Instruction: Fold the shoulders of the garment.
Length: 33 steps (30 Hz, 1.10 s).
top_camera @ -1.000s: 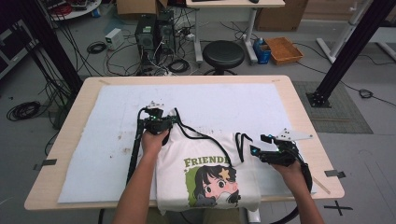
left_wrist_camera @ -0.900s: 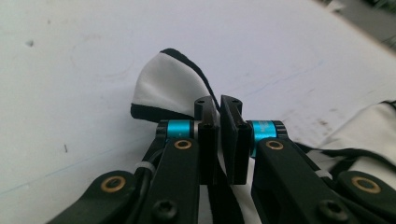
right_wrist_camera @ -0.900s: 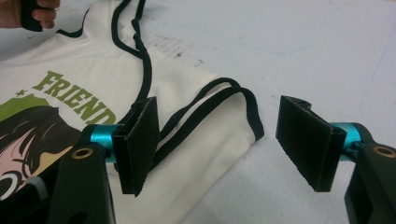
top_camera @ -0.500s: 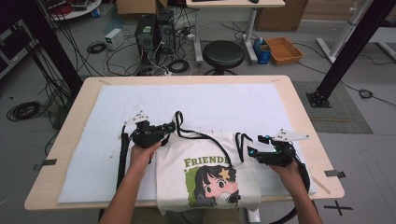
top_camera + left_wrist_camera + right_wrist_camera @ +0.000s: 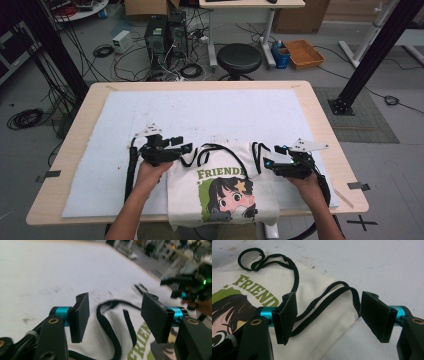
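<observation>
- Two grippers sit at the top corners of a cream tote bag (image 5: 222, 192) printed with a cartoon face and green lettering, which lies flat at the near edge of the table, its lower edge hanging slightly over.
- Left gripper (image 5: 186, 148): its jaws have just been opening and now stand spread, nothing between them; in the left gripper view one black strap (image 5: 110, 322) loops on the cloth just beyond the pads.
- Right gripper (image 5: 269, 160): jaws spread too, pinching nothing; in the right gripper view the other strap (image 5: 329, 297) runs across the bag's corner between the two pads without either pad pressing on it.
- Step in hand, as I judge it: laying out and straightening the bag, the left corner just let go (the straps are curled rather than neat).
- Next move probably calls for closing on a strap or corner low against the cloth, without dragging the bag off the edge.
- Surface: a white mat (image 5: 200, 112), smudged with dark marks, covers a pale wooden table (image 5: 320, 125).
- Room: a round black stool (image 5: 239, 56), computer towers (image 5: 162, 35), floor cables and an orange crate (image 5: 304, 53) lie beyond.
</observation>
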### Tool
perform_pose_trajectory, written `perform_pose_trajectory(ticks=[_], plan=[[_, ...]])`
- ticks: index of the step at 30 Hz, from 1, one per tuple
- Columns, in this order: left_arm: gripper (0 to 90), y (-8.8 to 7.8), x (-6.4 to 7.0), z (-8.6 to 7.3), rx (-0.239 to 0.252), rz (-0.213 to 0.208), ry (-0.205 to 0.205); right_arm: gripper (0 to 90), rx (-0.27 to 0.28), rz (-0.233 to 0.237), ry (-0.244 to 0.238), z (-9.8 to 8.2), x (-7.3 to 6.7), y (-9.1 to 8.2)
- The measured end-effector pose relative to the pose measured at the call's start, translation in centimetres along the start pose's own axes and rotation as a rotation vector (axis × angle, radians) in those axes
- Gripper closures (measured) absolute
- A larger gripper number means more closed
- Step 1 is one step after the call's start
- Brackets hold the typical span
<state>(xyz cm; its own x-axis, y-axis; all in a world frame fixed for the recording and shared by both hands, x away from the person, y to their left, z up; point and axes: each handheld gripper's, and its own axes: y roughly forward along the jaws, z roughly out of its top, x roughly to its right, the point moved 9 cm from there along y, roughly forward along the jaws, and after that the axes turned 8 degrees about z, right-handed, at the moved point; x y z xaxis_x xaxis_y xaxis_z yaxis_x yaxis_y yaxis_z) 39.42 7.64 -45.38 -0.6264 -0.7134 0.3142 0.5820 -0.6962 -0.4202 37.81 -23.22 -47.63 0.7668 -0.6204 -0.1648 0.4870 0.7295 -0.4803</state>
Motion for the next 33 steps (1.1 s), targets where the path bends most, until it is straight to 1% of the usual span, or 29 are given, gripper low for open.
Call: perform_pose_trajectory(ticks=[1,2,3,4,5,6,7,8,9,10,12,14,15,16,17,18,19,20,22,23,24,25,27,28,29,30,31,32,33], plan=[[38.3,0.0,0.0,0.0,0.0,0.0,0.0,30.1,0.0,0.0,0.001,0.0,0.0,0.0],[38.2,1.1,0.7,-0.8,-0.047,-0.002,0.034,30.0,-0.001,0.0,0.001,-0.1,0.0,-0.1],[38.2,1.6,0.9,-1.2,-0.068,0.0,0.046,30.1,-0.002,0.0,0.002,-0.1,0.0,-0.1],[39.0,2.1,1.0,-1.5,-0.087,0.005,0.046,30.1,-0.004,0.0,0.003,-0.2,0.0,-0.1],[44.4,2.1,1.0,-1.5,-0.087,0.005,0.046,30.1,-0.006,0.001,0.001,-0.2,0.0,0.0],[60.0,2.7,1.3,-2.2,-0.135,-0.007,0.042,30.1,-0.007,0.003,-0.001,-0.2,-0.1,0.0],[74.9,2.7,1.3,-2.2,-0.135,-0.007,0.042,30.1,-0.009,0.004,-0.004,-0.2,-0.1,0.0],[74.9,2.8,1.3,-2.4,-0.144,0.011,0.055,30.1,-0.009,0.004,-0.004,-0.2,-0.1,0.0],[86.4,2.5,1.5,-2.3,-0.106,0.011,0.064,30.1,-0.012,0.007,-0.007,-0.1,-0.3,0.0],[86.5,2.5,1.5,-2.3,-0.106,0.011,0.064,30.1,-0.01,0.007,-0.006,-0.1,-0.3,0.0],[86.5,1.5,1.9,-2.2,-0.067,-0.015,0.071,30.1,-0.007,0.004,-0.006,-0.1,-0.2,-0.1],[85.2,-0.1,2.6,-2.6,-0.05,-0.033,0.09,30.1,-0.006,0.004,-0.007,-0.2,-0.2,-0.3],[85.2,-0.7,2.8,-3.0,-0.053,-0.035,0.094,30.1,-0.006,0.004,-0.007,-0.2,-0.2,-0.3],[80.8,-1.6,3.0,-3.7,-0.068,-0.02,0.106,30.0,-0.005,0.003,-0.001,-0.2,-0.3,-0.3],[72.5,-2.4,3.1,-4.3,-0.082,0.006,0.106,30.1,-0.005,0.0,-0.001,-0.3,-0.2,-0.5],[64.0,-3.2,3.0,-4.9,-0.096,0.041,0.095,30.1,-0.005,0.0,0.002,-0.3,-0.2,-0.5],[57.8,-4.1,2.9,-5.3,-0.103,0.08,0.092,30.1,-0.004,-0.001,0.004,-0.4,-0.2,-0.6],[51.9,-5.4,2.8,-5.4,-0.074,0.115,0.093,30.1,-0.001,-0.004,0.01,-0.4,-0.1,-0.8],[51.2,-6.3,2.8,-4.9,-0.028,0.129,0.074,30.0,0.001,-0.005,0.01,-0.5,0.0,-0.9],[50.1,-6.3,2.8,-4.9,-0.028,0.129,0.074,30.0,0.001,-0.005,0.01,-0.5,0.0,-0.9],[50.0,-6.2,2.8,-4.5,-0.02,0.135,0.081,30.0,-0.005,-0.003,0.013,-0.5,-0.1,-0.8],[50.0,-6.0,2.9,-4.3,-0.021,0.136,0.087,30.0,-0.005,-0.003,0.013,-0.5,-0.1,-0.8],[49.7,-4.9,3.2,-4.2,-0.038,0.123,0.095,30.0,-0.011,0.003,0.011,-0.6,-0.2,-0.5],[49.1,-4.1,3.6,-4.2,-0.05,0.11,0.101,30.4,-0.021,0.011,0.006,-0.6,-0.6,-0.2],[49.1,-3.7,4.0,-4.3,-0.058,0.1,0.104,30.4,-0.021,0.011,0.006,-0.6,-0.6,-0.2],[49.1,-2.9,4.6,-4.4,-0.062,0.085,0.11,36.1,-0.043,0.043,-0.008,-0.7,-1.4,0.3],[49.1,-2.0,5.4,-4.5,-0.065,0.063,0.117,39.4,-0.055,0.062,-0.018,-0.7,-1.7,0.5],[48.5,-2.0,5.4,-4.5,-0.065,0.063,0.117,39.4,-0.055,0.062,-0.018,-0.7,-1.7,0.5],[48.5,-1.4,5.8,-4.4,-0.056,0.048,0.122,41.5,-0.071,0.083,-0.023,-0.8,-2.2,0.8]])
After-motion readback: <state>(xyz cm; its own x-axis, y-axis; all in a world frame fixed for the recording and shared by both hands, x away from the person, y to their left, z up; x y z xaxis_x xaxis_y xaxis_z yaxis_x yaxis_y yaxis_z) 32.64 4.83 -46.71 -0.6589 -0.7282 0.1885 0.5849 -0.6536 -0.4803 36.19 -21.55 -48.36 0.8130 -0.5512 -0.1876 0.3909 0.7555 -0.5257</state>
